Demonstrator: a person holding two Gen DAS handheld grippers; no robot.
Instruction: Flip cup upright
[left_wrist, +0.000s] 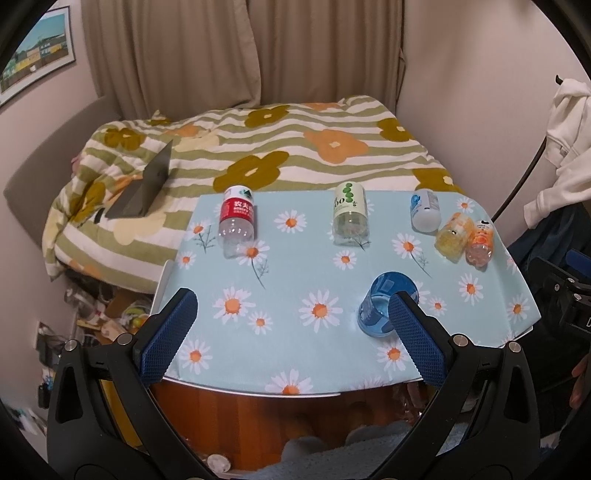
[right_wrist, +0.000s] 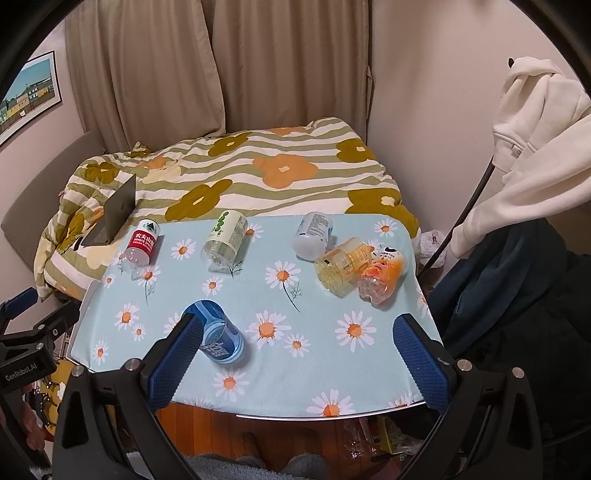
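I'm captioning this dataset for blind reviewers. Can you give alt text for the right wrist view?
A blue cup lies on its side on a daisy-print tablecloth, near the open right gripper. Five bottles lie toppled along the far edge, before a floral quilt.

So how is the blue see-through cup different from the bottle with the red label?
The blue see-through plastic cup is blue all over, while the clear plastic bottle with the red label is colourless apart from its red band. The cup looks shorter and wider; the bottle looks slimmer. The cup sits near the table's front edge, the bottle at the far edge by the bed. Both lie on their sides, untouched.
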